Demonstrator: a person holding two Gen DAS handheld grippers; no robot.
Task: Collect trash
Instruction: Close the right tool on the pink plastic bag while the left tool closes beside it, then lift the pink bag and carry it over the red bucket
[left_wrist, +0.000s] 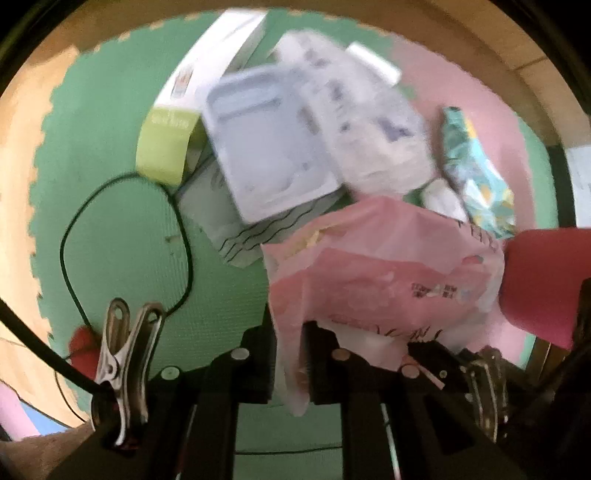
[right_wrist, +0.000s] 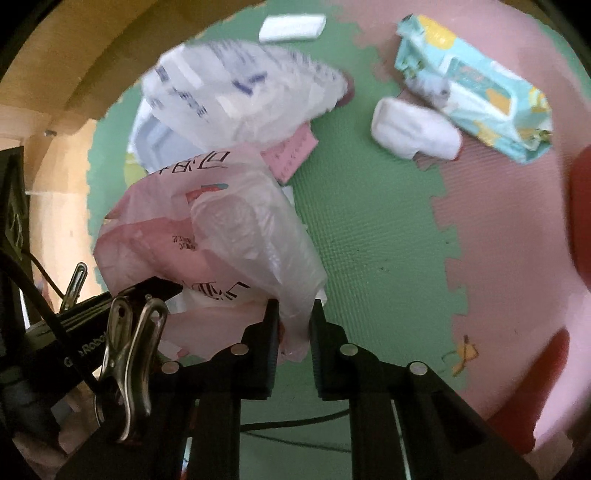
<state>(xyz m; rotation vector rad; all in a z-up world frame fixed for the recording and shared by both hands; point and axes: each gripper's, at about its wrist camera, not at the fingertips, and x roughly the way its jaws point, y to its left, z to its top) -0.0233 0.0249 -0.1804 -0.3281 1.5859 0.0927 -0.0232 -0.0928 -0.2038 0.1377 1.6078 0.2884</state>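
Note:
A pink plastic bag (left_wrist: 380, 269) hangs between both grippers above a green and pink foam mat. My left gripper (left_wrist: 290, 354) is shut on one edge of the bag, which passes down between its fingers. My right gripper (right_wrist: 293, 332) is shut on the other edge of the pink plastic bag (right_wrist: 207, 236). On the mat lie a white printed plastic bag (right_wrist: 236, 92), a teal wet-wipe pack (right_wrist: 476, 92), a rolled white wad (right_wrist: 413, 129), a pale blue tray (left_wrist: 266, 147), white boxes (left_wrist: 218, 51) and a lime-green packet (left_wrist: 166, 144). The left wrist view is blurred.
A thin black cable (left_wrist: 125, 236) loops on the green mat (right_wrist: 369, 229). A pink printed slip (right_wrist: 291, 151) lies under the white bag. A white pad (right_wrist: 291, 24) rests at the far edge. Wooden floor (left_wrist: 22, 177) surrounds the mat. A red sleeve (left_wrist: 543, 280) is at the right.

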